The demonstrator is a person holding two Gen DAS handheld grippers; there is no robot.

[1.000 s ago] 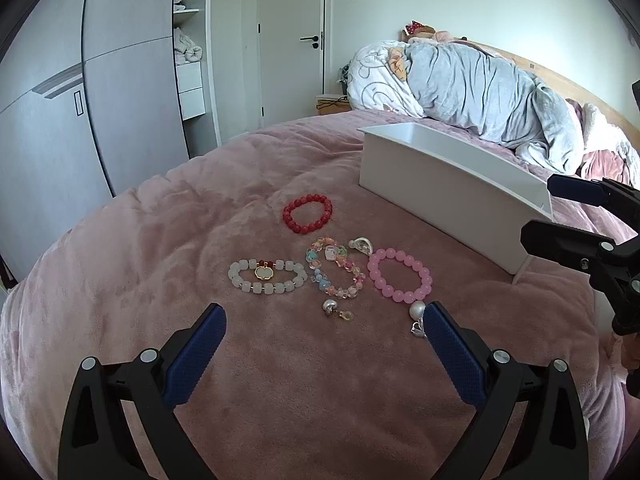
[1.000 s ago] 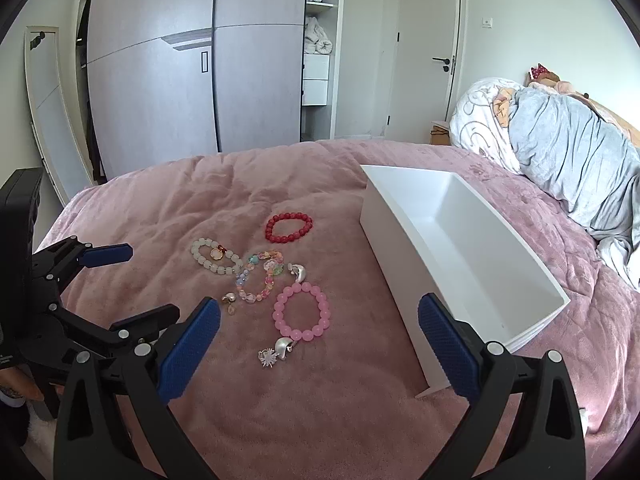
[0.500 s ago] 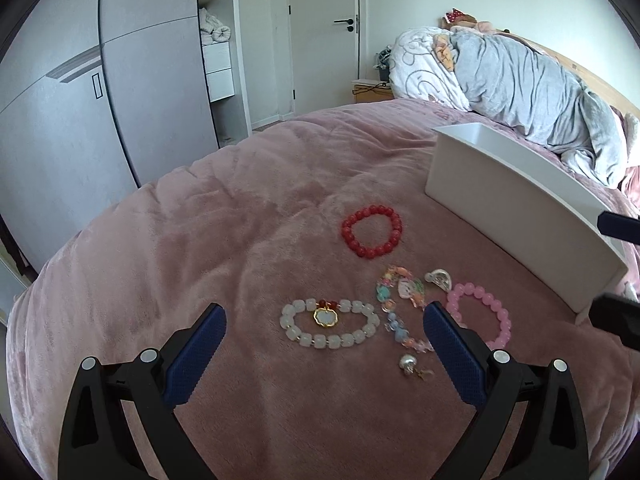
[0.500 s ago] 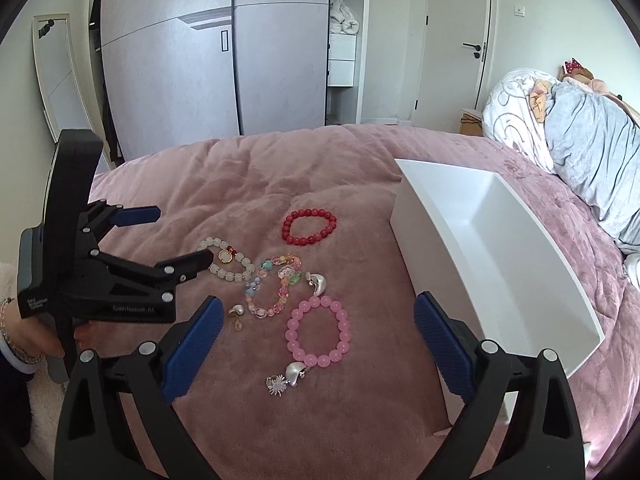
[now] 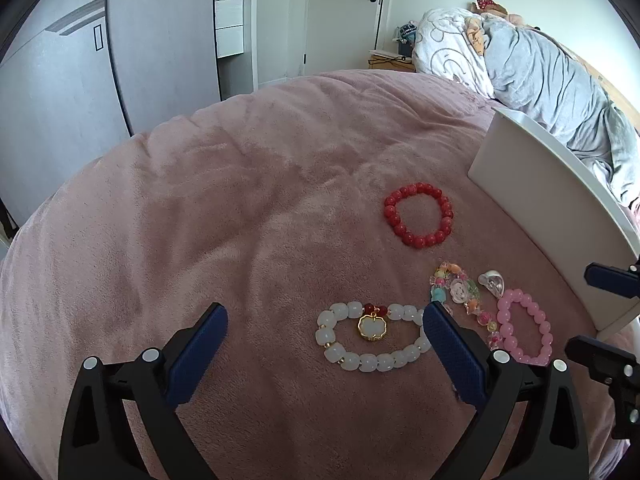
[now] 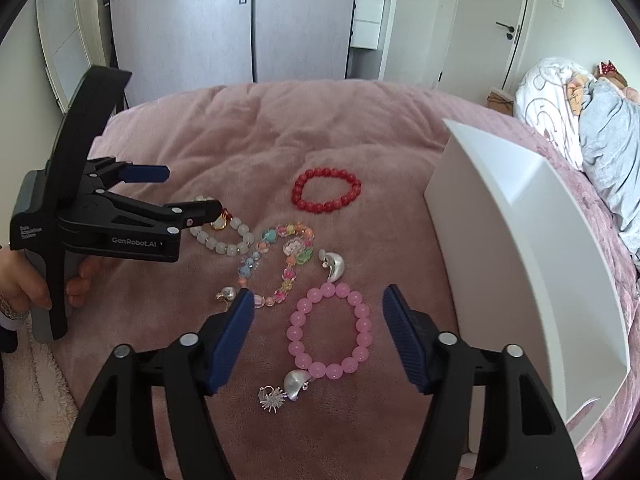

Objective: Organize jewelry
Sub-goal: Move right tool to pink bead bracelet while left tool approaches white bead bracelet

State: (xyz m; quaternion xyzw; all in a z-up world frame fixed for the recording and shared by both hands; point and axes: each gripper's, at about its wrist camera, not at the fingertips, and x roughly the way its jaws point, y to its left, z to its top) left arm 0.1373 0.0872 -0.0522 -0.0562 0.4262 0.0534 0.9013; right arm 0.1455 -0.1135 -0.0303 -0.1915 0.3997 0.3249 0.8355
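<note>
Narrowing my right tongs (image 6: 318, 334) around the pink bracelet (image 6: 330, 332) at bed centre, nothing gripped; left tongs (image 5: 324, 338) gape empty. Charm (image 6: 296, 384) at six o'clock might snag.

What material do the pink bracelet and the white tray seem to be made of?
Pink bracelet: round, translucent, glossy beads with small highlights, so probably glass or polished stone; plastic is possible. White tray: smooth, matte, thin rigid walls, likely plastic.

Grey wardrobe (image 5: 80, 80), white door (image 5: 344, 12), daylight
</note>
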